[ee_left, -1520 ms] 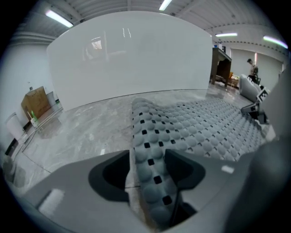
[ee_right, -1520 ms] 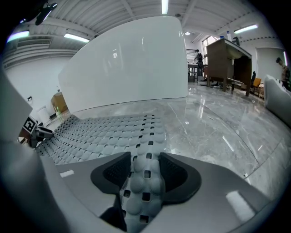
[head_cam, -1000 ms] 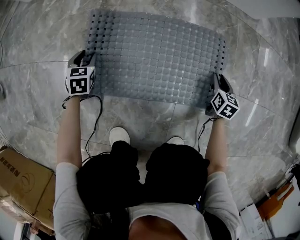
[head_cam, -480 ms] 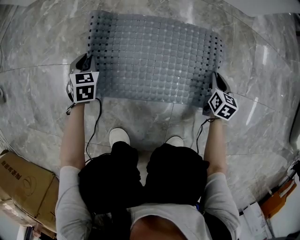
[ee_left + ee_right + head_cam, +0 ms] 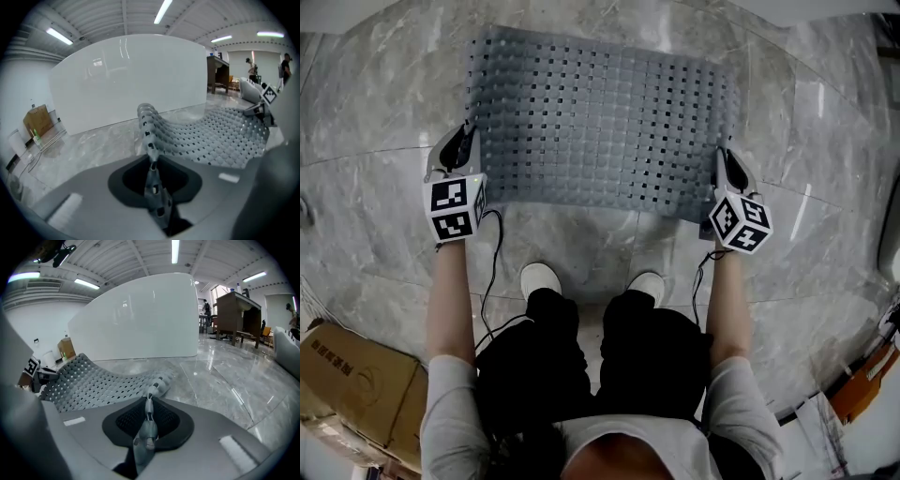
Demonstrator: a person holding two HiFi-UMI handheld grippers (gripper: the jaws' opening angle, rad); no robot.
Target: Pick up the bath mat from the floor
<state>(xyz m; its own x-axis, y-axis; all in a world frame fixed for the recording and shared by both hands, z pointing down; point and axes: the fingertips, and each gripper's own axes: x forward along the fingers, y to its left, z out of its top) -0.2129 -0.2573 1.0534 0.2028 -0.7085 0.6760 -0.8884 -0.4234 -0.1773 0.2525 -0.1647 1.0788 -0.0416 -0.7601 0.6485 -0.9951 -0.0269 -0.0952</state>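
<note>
The grey perforated bath mat (image 5: 600, 117) lies spread on the marble floor in front of the person. Its near edge is raised and sags between the two grippers. My left gripper (image 5: 457, 152) is shut on the mat's near left corner, and its jaws have just been closing on that edge. In the left gripper view the mat's edge (image 5: 149, 136) runs pinched between the jaws (image 5: 153, 180). My right gripper (image 5: 729, 171) is shut on the near right corner, its jaws also just closing. There the mat (image 5: 93, 380) curves away to the left of the jaws (image 5: 147, 425).
A large white curved panel (image 5: 126, 79) stands behind the mat. The person's white shoes (image 5: 540, 278) are close to the mat's near edge. A cardboard box (image 5: 356, 394) sits at the lower left, orange items (image 5: 862, 384) at the lower right. A wooden desk (image 5: 236, 310) stands far right.
Both grippers have come up with the mat's near edge in them. That edge has left the floor, and the mat's holes now show dark.
</note>
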